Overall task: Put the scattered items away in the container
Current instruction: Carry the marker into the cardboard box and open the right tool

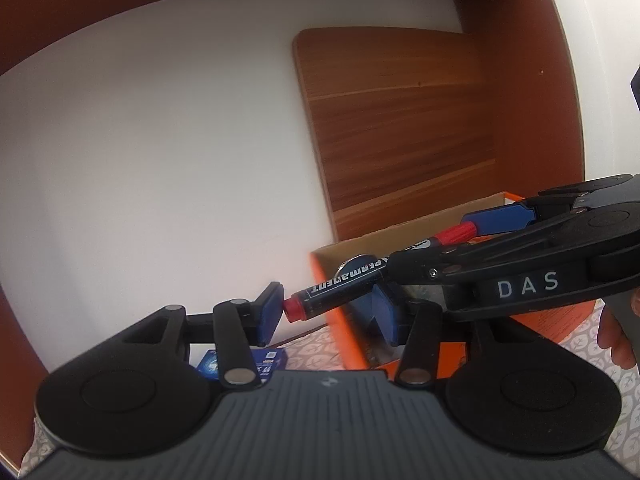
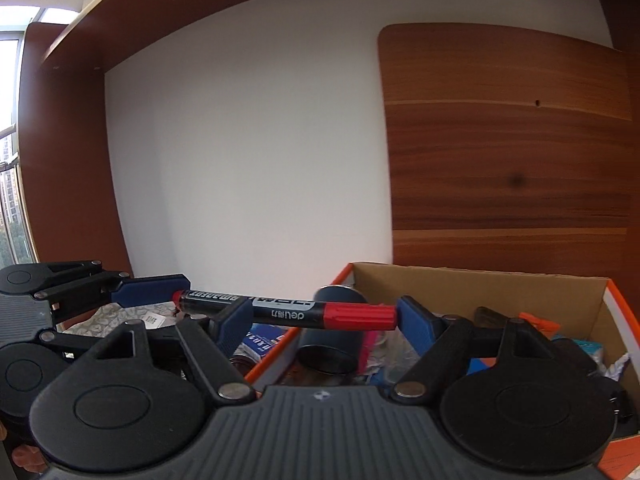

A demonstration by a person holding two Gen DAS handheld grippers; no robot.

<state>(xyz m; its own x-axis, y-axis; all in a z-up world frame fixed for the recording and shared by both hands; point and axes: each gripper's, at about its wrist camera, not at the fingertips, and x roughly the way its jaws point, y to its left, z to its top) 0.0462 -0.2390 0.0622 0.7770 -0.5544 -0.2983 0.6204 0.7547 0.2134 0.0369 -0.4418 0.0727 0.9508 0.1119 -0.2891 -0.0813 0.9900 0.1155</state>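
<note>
A black permanent marker (image 1: 340, 284) with a red cap (image 2: 360, 317) hangs level over the near left corner of the orange cardboard box (image 2: 480, 274). It is clamped end to end. My left gripper (image 1: 328, 308) is almost shut, its left pad against the marker's red tail, and the body crosses its right finger. In the right wrist view my right gripper (image 2: 324, 316) has its right pad pressed on the cap end, and the barrel runs past its left finger to the left gripper's pad (image 2: 152, 290). In the left wrist view the right gripper (image 1: 432, 242) reaches in from the right.
The box holds a dark cylinder (image 2: 332, 332) lying on its side and several other items. A blue packet (image 1: 276, 360) lies on the patterned cloth (image 1: 308, 348) left of the box. A wooden board (image 2: 508, 140) leans on the white wall behind. A person's fingers (image 1: 616, 336) show at the right.
</note>
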